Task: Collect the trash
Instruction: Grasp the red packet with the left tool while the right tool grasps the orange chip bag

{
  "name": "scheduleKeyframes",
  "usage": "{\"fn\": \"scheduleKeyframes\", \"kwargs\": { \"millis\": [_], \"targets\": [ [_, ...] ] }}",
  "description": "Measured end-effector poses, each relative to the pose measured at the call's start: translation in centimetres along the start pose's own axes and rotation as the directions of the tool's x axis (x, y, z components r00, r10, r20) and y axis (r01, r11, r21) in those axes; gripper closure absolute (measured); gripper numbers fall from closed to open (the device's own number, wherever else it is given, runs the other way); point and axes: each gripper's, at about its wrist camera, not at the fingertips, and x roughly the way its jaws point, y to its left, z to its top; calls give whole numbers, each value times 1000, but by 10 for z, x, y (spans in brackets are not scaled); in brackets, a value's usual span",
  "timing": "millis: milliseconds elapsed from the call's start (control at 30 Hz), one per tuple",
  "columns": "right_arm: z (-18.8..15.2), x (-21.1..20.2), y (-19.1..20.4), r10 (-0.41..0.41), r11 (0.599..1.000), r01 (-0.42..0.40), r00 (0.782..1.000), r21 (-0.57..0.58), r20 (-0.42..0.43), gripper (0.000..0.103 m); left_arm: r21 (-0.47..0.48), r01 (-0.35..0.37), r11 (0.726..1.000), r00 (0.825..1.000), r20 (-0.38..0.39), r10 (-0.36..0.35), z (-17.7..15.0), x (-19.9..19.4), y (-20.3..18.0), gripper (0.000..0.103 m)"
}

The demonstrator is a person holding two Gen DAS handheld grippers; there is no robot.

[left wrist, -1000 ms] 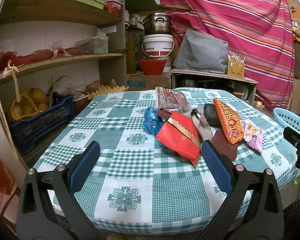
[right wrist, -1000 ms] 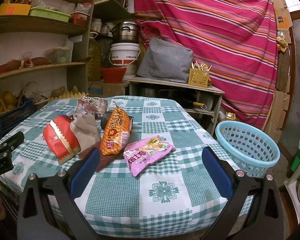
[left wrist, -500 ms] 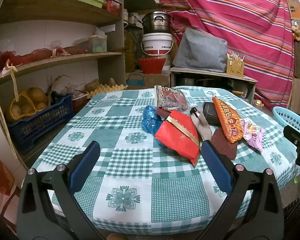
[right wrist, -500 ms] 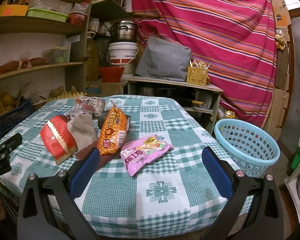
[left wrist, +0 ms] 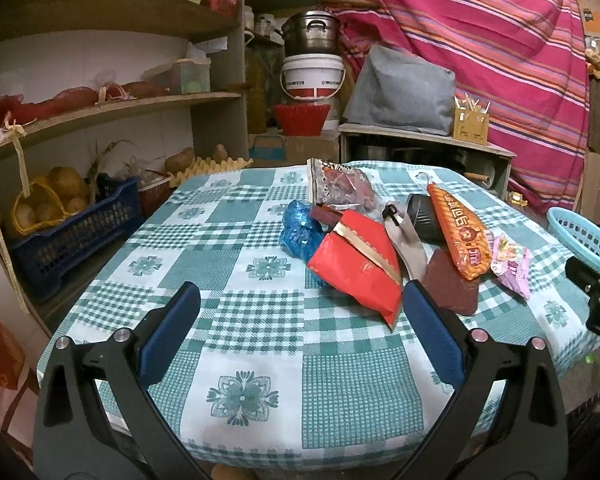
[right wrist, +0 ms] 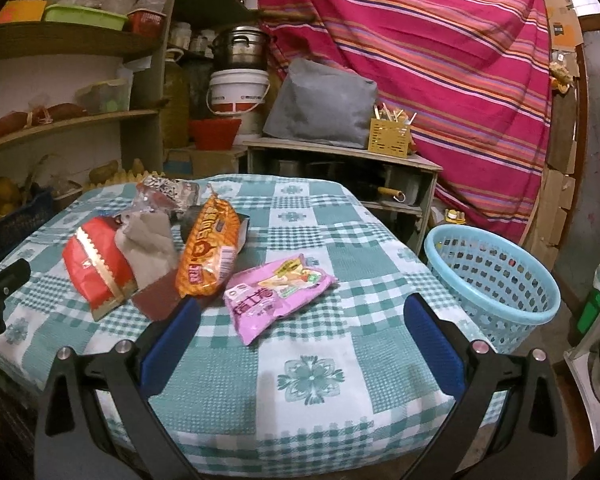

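Left hand-held gripper (left wrist: pixel 300 312) wide, empty, near red packet (left wrist: pixel 356 268); thin foil may slip or drag blue bag (left wrist: pixel 298 232) w/ it; only left view shows that bag. Right hand-held gripper (right wrist: pixel 300 316) wide, empty, by pink packet (right wrist: pixel 278 292) on counter (right wrist: pixel 312 376); right view alone shows whole basket (right wrist: pixel 496 280) on floor.

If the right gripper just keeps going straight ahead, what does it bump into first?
Most likely the pink snack packet. The right gripper is open and empty, and the packet lies on the checked tablecloth just ahead, slightly to its left finger's side. Depth is hard to judge here, so it might skim over the cloth first.
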Motion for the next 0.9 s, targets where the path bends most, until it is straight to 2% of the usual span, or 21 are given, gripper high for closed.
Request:
{"fn": "scheduleKeyframes", "kwargs": {
  "millis": [233, 367, 600, 767, 900],
  "targets": [
    [11, 22, -10, 38, 999, -37, 999, 15, -15, 4, 30, 16, 999, 999, -30, -15, 15, 16, -10, 5],
    [26, 39, -17, 48, 999, -46, 997, 26, -63, 4, 14, 34, 999, 998, -50, -33, 29, 24, -12, 5],
    [55, 67, -21, 55, 998, -53, 996, 21, -76, 4, -18, 63, 998, 995, -81, -64, 55, 52, -10, 5],
    [59, 100, -3, 45, 998, -52, 987, -40, -153, 4, -27, 75, 997, 988, -137, -78, 46, 73, -5, 5],
    [47, 108, 7, 46, 997, -54, 987, -49, -151, 4, -43, 91, 995, 980, -176, -97, 36, 82, -2, 6]
  ]
}}
